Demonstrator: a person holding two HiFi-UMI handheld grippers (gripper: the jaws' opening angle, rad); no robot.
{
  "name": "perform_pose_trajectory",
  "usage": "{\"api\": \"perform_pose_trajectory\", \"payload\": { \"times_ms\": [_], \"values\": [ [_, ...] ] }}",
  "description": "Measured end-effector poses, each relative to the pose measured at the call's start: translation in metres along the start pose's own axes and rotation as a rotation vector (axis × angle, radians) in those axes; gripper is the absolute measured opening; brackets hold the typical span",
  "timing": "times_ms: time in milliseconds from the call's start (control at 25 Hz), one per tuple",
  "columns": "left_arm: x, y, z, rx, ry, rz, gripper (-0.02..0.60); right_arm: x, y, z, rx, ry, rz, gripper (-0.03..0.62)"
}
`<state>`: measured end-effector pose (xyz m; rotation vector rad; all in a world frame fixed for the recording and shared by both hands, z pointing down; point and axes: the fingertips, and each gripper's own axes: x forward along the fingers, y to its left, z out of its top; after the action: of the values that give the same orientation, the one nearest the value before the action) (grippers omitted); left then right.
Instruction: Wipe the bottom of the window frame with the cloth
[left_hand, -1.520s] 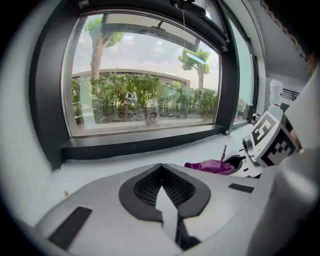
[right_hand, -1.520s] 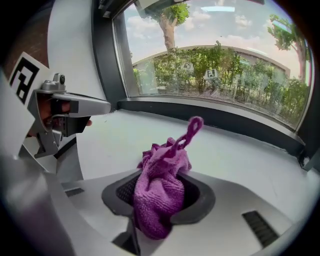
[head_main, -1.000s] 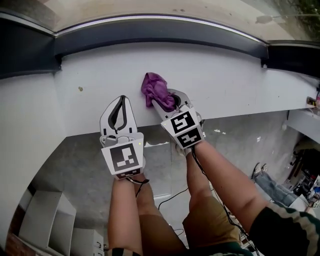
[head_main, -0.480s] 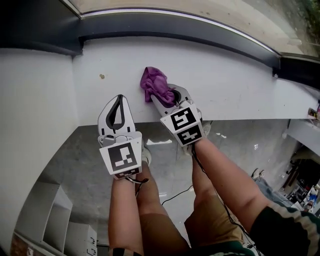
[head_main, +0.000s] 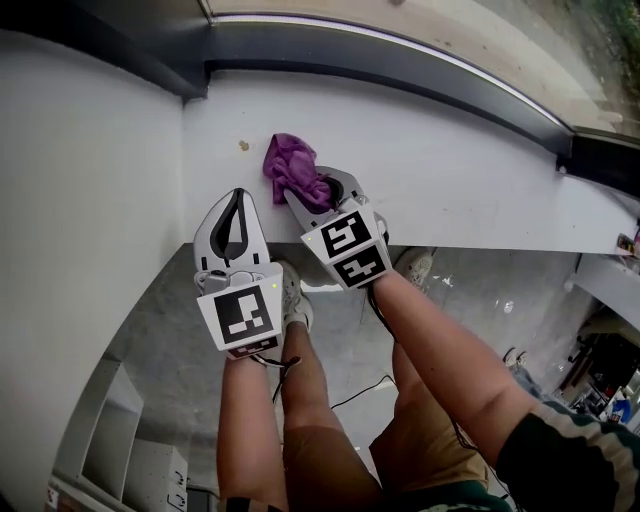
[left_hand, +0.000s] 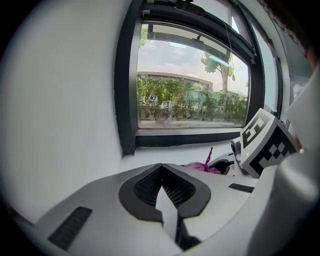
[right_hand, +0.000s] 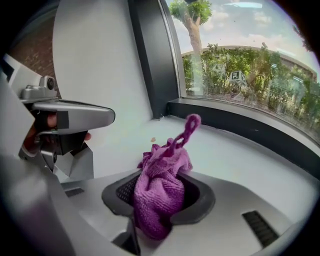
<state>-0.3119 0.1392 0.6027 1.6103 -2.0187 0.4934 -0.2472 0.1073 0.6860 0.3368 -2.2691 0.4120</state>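
my right gripper (head_main: 318, 192) pinches the purple cloth (head_main: 288, 160) in a wad, low on the sill (head_main: 450, 170) for wiping. left gripper (head_main: 238, 203) is pressed shut, empty, kept aside.

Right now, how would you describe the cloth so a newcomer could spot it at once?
Start at the white sill below the dark window frame. Near its left end, the cloth is bunched in the right gripper, beside the shut, empty left gripper. It is the only purple thing among white plastic.
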Motion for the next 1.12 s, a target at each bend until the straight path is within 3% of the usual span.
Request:
{"api": "perform_pose_trajectory", "payload": {
  "times_ms": [280, 1120],
  "values": [
    [-0.008, 0.027, -0.004, 0.011, 0.007, 0.024, 0.005, 0.027, 0.035, 0.023, -0.018, -0.016, 0.058, 0.153],
    [-0.026, 0.058, -0.018, -0.001, 0.033, 0.038, 0.005, 0.065, 0.081, 0.057, -0.099, -0.015, 0.096, 0.153]
  ]
}}
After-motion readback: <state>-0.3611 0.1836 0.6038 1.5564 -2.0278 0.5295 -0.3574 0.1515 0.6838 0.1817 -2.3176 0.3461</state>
